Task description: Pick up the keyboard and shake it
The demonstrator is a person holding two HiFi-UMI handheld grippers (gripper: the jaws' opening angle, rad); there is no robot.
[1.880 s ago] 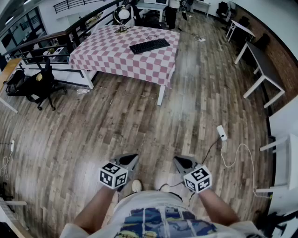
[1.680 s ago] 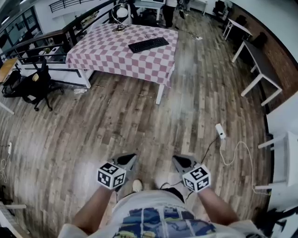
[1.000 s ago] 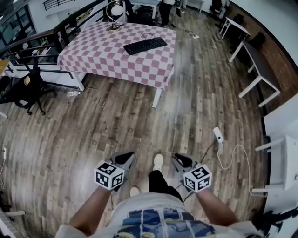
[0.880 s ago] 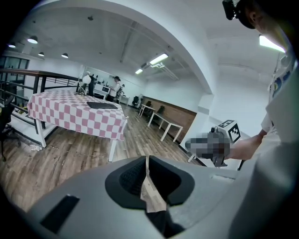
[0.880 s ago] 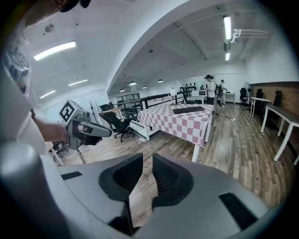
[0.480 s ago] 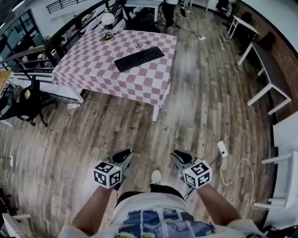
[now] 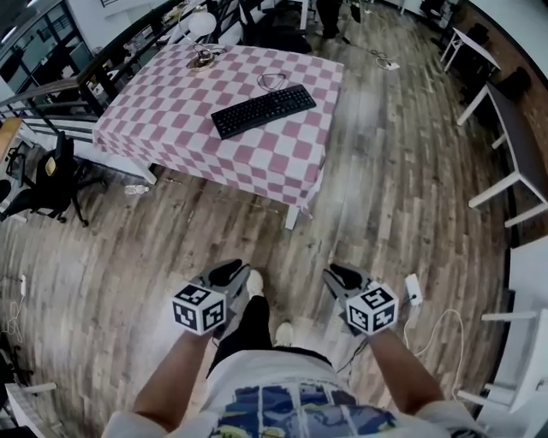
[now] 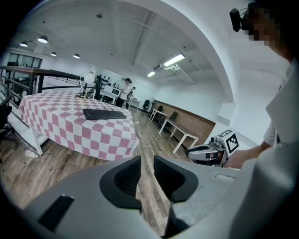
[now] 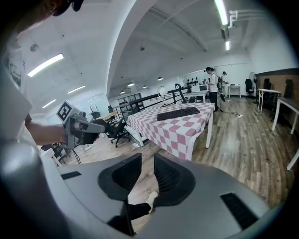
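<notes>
One keyboard (image 7: 264, 110), maybe one lamp (image 7: 201, 26); left gripper (image 7: 229, 272) just opened slightly, right gripper (image 7: 342, 275) ajar, both empty.

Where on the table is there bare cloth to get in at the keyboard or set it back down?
Free: the stretch of tablecloth left of the keyboard, and the strip between it and the near edge. Crowded: the far side, where a cable loop lies close behind it and the lamp stands at the far corner.

No words or numbers can be read — only wordless square markers (image 7: 199, 310), borne by the left tool (image 7: 227, 274) and right tool (image 7: 342, 276).
</notes>
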